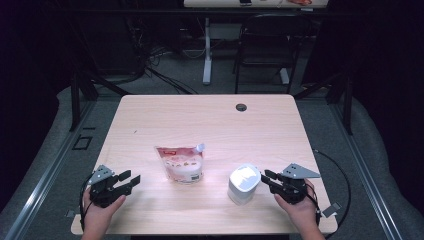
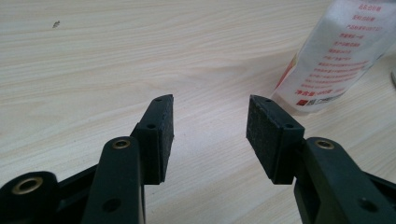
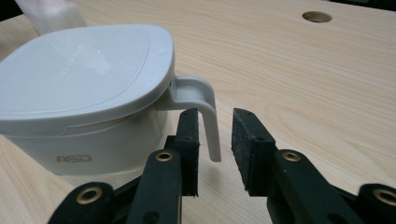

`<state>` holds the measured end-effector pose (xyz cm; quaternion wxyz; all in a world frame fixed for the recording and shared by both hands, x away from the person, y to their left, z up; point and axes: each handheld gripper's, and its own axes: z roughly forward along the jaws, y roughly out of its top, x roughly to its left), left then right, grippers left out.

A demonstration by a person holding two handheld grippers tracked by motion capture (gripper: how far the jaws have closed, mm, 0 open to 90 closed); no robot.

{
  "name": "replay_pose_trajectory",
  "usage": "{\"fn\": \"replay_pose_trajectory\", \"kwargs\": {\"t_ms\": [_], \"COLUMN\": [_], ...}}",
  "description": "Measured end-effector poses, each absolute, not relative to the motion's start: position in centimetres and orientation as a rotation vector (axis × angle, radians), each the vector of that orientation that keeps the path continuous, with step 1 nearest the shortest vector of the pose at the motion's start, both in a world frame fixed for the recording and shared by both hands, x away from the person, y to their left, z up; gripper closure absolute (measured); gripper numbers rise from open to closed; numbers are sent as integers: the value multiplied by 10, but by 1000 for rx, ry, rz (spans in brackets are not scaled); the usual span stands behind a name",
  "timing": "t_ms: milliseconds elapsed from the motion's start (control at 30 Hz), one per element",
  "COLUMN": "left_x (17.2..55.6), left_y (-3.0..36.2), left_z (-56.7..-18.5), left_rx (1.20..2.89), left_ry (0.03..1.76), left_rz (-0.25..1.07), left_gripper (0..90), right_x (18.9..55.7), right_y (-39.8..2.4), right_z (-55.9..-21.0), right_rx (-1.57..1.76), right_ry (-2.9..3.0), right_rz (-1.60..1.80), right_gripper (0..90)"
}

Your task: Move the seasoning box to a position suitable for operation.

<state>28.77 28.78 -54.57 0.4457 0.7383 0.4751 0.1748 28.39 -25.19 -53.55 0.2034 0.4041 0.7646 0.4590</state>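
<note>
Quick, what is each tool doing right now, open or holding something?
Left tool: open, nothing between its jaws.
Right tool: open, jaws astride the handle of the white plastic lidded container, not pressing it.

Bright table, dark room around it.
From above you see the table (image 1: 210, 120) lit evenly from overhead while the floor and walls sink into near black; the picture is soft and low in detail. A white glare patch sits on the container's lid (image 1: 245, 176), and soft shadows fall short beside the pouch (image 1: 181, 162). In your gripper views the wood grain is sharp, the near jaw arms blur slightly, and the pouch's print (image 2: 341, 51) washes out.
</note>
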Motion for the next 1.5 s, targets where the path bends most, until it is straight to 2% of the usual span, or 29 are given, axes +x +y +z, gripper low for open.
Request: {"fn": "replay_pose_trajectory", "kwargs": {"t_ms": [300, 533, 767, 1000, 1200, 1500], "left_x": [287, 287, 287, 289, 288, 286], "left_y": [285, 282, 280, 279, 279, 276], "left_z": [-545, -546, -546, -547, -548, -546], "left_rx": [1841, 1849, 1868, 1871, 1875, 1880], "left_ry": [1168, 1158, 1154, 1156, 1158, 1149], "left_rz": [425, 418, 417, 418, 410, 414], "left_gripper": [507, 490, 488, 488, 485, 487], "right_x": [283, 286, 292, 300, 300, 297], "right_y": [-263, -259, -255, -244, -225, -217], "right_z": [-526, -513, -492, -480, -477, -483], "right_rx": [1197, 1188, 1151, 1134, 1052, 1021], "right_ry": [2058, 2062, 2061, 2093, 2155, 2207], "right_rz": [1313, 1261, 1307, 1308, 1288, 1249], "right_gripper": [753, 663, 693, 780, 900, 900]}}
